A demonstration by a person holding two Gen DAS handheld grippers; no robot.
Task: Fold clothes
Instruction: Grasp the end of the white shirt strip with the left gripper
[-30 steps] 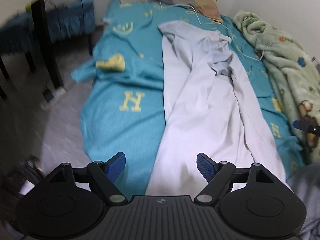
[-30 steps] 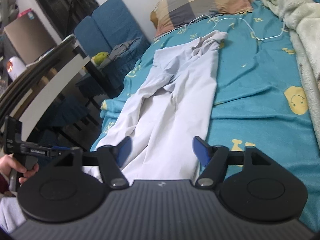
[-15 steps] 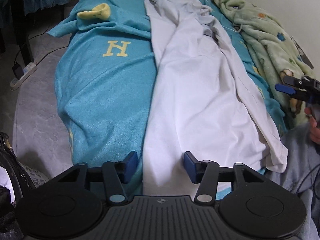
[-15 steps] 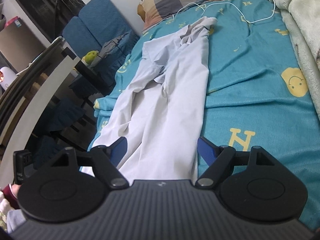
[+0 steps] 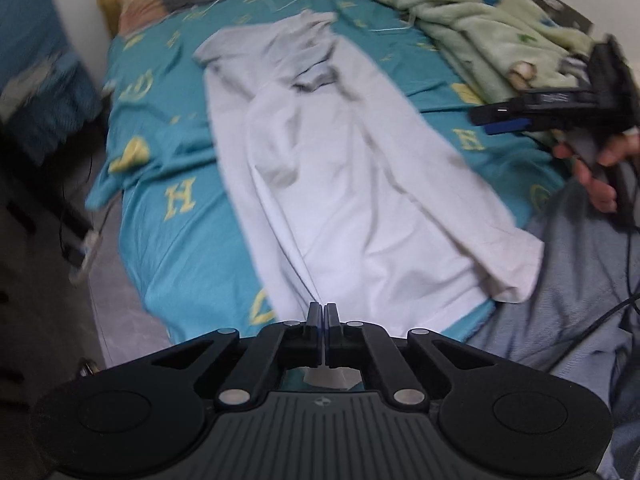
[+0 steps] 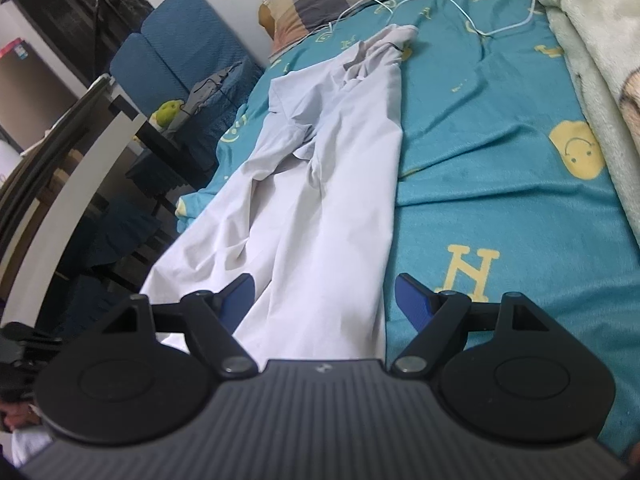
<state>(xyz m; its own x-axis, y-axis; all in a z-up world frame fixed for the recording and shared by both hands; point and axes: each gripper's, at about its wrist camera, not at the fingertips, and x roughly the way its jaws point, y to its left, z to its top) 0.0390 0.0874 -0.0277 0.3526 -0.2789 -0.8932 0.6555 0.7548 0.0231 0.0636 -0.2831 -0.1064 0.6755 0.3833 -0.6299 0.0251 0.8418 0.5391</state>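
White trousers [image 5: 352,184] lie lengthwise down the middle of the bed [image 5: 172,236], hems at the foot edge. Left gripper [image 5: 324,312] is clamped on the near hem. Right gripper [image 6: 325,295] is spread wide above the other hem, holding nothing.

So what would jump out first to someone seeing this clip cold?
The long white cotton garment stretched lengthwise down the teal letter-printed bedspread. The left gripper is shut on its near hem, while the right gripper hangs open over the garment's near end. A pale green fleece blanket is bunched along the bed's right side.
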